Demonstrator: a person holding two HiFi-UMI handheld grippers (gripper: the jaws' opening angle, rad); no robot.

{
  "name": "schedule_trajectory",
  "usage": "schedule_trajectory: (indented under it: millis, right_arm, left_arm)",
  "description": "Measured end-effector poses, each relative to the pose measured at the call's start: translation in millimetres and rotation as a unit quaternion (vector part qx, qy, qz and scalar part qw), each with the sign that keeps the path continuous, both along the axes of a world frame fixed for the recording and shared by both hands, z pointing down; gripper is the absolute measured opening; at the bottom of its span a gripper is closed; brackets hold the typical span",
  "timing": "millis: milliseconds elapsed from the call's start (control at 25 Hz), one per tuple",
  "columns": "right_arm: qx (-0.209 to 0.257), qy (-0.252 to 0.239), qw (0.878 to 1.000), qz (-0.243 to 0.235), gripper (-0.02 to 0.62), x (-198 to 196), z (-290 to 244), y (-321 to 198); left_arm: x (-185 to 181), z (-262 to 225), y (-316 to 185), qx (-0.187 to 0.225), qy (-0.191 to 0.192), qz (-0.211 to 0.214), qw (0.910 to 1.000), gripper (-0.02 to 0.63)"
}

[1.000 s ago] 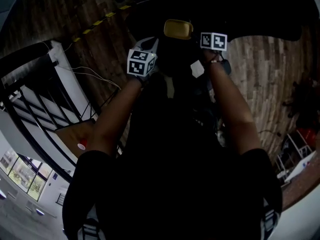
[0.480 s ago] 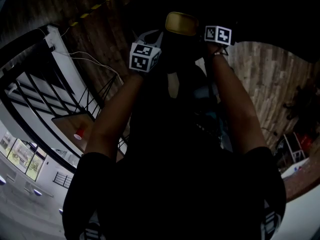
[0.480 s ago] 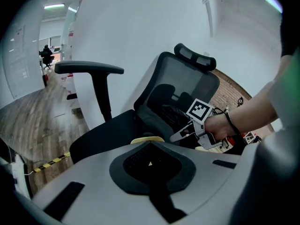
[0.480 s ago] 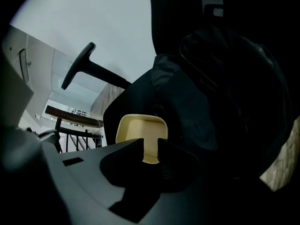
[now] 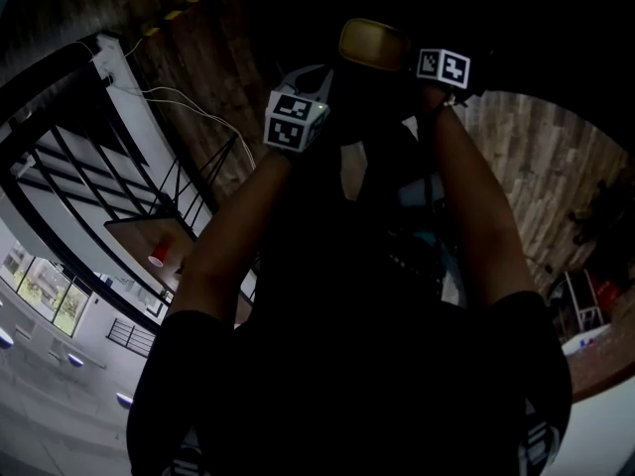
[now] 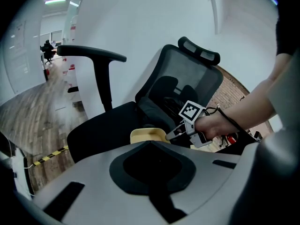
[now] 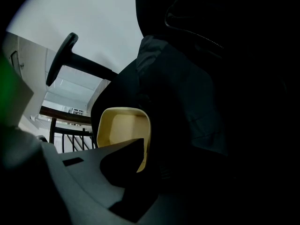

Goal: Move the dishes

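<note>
Black office chair (image 6: 108,125) fills the space below your arms. The yellow dish (image 6: 146,136) is in the air over its seat, so pick-up looks done. Setting it down is left, and no bench is in sight. Your right tongs (image 6: 172,134) are clenched on the dish rim. Your left tongs (image 5: 327,72) sit at its near edge; grip can't be told.

The dish (image 5: 372,46) is pale yellow, the chair (image 6: 108,125) black. The marker cubes (image 5: 295,120) show black-and-white squares; the floor tape (image 6: 47,157) is striped yellow-black.
</note>
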State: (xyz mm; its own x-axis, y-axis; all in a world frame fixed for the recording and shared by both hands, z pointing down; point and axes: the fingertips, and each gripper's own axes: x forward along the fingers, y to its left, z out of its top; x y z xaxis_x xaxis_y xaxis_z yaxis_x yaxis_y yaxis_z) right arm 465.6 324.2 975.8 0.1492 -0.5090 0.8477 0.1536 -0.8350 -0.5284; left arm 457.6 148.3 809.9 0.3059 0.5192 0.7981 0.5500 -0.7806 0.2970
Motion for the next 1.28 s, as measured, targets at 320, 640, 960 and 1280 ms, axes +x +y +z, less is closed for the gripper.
schedule_trajectory:
  millis: [320, 640, 960, 1280]
  right_arm:
    - [0.001, -0.012, 1.000, 0.015, 0.018, -3, 0, 1]
    - [0.007, 0.024, 0.999, 0.022, 0.017, -10, -44, -3]
    - [0.002, 0.069, 0.997, 0.029, 0.017, -16, -117, -27]
    - [-0.011, 0.120, 0.992, 0.050, 0.017, -24, -194, -53]
  left_arm:
    - [-4, -3, -6, 0.001, 0.004, -0.007, 1.0000, -0.005]
    - [-16, -29, -4, -0.010, 0.032, -0.010, 0.9994, -0.005]
    - [-11, -77, -27, -0.028, 0.080, 0.006, 0.9963, -0.005]
    - [-15, -130, -65, -0.055, 0.110, 0.006, 0.9924, -0.005]
